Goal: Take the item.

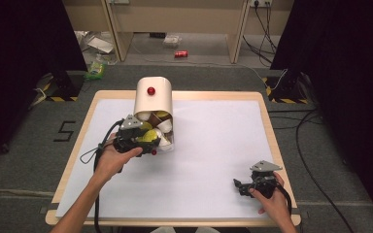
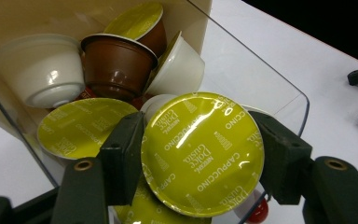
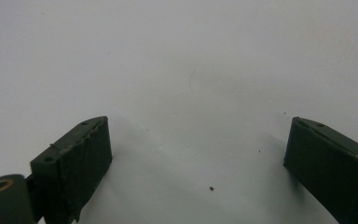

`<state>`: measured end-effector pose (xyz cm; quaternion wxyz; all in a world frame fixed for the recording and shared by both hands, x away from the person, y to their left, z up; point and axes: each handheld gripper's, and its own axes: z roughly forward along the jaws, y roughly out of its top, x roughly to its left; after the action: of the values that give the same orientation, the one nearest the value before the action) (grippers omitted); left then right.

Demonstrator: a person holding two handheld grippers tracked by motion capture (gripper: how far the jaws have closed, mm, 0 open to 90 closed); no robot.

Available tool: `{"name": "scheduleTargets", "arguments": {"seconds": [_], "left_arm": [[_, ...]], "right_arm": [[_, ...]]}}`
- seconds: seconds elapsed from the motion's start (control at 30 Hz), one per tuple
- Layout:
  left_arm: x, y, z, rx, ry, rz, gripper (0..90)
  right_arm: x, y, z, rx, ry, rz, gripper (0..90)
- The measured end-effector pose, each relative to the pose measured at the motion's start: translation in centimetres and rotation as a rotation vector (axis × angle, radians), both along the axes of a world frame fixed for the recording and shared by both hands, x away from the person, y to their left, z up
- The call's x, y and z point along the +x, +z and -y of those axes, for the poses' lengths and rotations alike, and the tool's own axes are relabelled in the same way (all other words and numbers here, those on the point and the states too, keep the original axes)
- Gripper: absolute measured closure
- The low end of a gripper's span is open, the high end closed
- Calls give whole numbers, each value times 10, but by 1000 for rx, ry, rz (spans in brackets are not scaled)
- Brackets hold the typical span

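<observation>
At the left of the table, the left gripper (image 1: 137,137) is reaching into the clear tray (image 2: 242,60) at the foot of a cream dispenser (image 1: 154,98), which is standing near the back edge of the white mat (image 1: 213,145). Its jaws are clamping a coffee capsule (image 2: 203,154) by the rim, one pad on each side, with the yellow-green foil lid facing the gripper's camera. The capsule is sitting in the front of the tray, on top of other capsules: another green-lidded one (image 2: 81,128) is lying just beside it, and a white one (image 2: 42,70), a brown one (image 2: 116,65) and more are piled behind. A red knob (image 1: 151,91) is showing on the dispenser's face. Over at the right, well apart, the right gripper (image 1: 243,186) is resting low over the bare mat near the front edge, its jaws standing wide with nothing between them.
</observation>
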<state>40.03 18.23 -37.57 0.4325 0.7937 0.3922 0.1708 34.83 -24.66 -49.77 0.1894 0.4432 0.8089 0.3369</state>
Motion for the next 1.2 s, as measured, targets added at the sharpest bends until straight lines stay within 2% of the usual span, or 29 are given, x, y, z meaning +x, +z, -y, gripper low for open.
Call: {"name": "scheduleTargets", "arguments": {"seconds": [0.23, 0.5, 0.87, 1.2], "left_arm": [[0, 1, 0, 1, -3, 6, 392], [-3, 13, -4, -12, -4, 27, 393], [-10, 31, -23, -34, 16, 52, 393], [-15, 34, -41, -36, 39, 59, 394]], "right_arm": [[0, 0, 0, 0, 0, 0, 77], [0, 0, 0, 0, -1, -1, 78], [0, 0, 0, 0, 0, 0, 77], [0, 0, 0, 1, -1, -1, 77]]}}
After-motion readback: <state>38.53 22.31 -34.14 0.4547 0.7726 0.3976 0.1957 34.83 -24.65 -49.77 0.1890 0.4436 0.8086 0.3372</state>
